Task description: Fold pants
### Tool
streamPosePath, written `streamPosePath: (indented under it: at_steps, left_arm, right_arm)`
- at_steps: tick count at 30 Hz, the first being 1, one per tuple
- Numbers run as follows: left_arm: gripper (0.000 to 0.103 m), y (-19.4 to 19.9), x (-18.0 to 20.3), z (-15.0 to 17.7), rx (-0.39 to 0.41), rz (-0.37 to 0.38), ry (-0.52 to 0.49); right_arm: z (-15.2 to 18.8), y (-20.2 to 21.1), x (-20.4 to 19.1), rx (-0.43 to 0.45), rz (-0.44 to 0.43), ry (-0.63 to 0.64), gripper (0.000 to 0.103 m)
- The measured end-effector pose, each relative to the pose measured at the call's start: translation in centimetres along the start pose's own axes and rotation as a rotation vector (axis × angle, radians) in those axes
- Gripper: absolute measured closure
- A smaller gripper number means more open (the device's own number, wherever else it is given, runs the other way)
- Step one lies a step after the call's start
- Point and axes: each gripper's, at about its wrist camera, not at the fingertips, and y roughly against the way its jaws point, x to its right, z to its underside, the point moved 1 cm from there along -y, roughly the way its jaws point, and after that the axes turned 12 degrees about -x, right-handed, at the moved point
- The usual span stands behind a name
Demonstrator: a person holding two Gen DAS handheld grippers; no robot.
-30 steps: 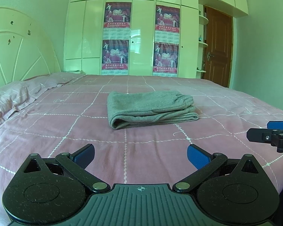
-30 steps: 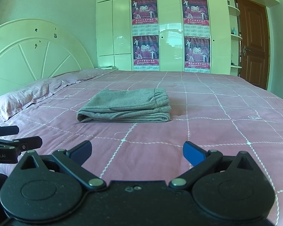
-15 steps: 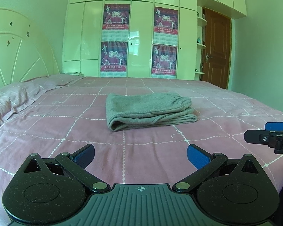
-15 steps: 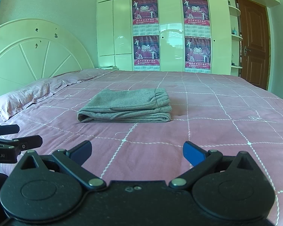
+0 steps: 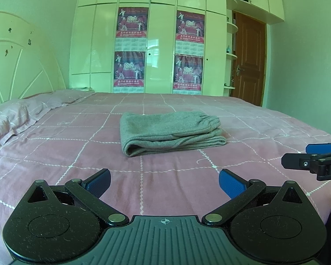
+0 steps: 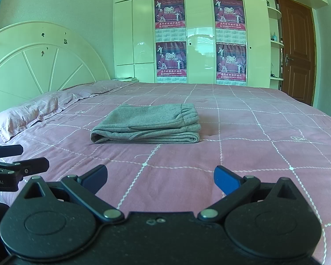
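The grey sweatpants (image 5: 170, 133) are lying folded in a neat stack mid-bed, well clear of every edge of the pink checked bedspread (image 5: 66, 154), long axis running crosswise to both views, waistband to the right. Looks finished, I'd say. The left hand-held gripper (image 5: 164, 182) and right hand-held gripper (image 6: 160, 177) are hovering near the bed's closest edge, jaws spread apart, gripping nothing, neither clearly nearer.

Both wrist views face the same pants (image 5: 170, 132) across the bed (image 6: 253, 154).
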Motion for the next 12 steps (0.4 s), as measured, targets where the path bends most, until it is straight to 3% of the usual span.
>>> streamPosePath:
  at_steps: [12]
  left_arm:
    - [0.000,0.52,-0.33,-0.26,0.029,-0.011,0.026]
  right_arm:
    - [0.00,-0.01,0.01,0.000,0.000,0.000,0.006]
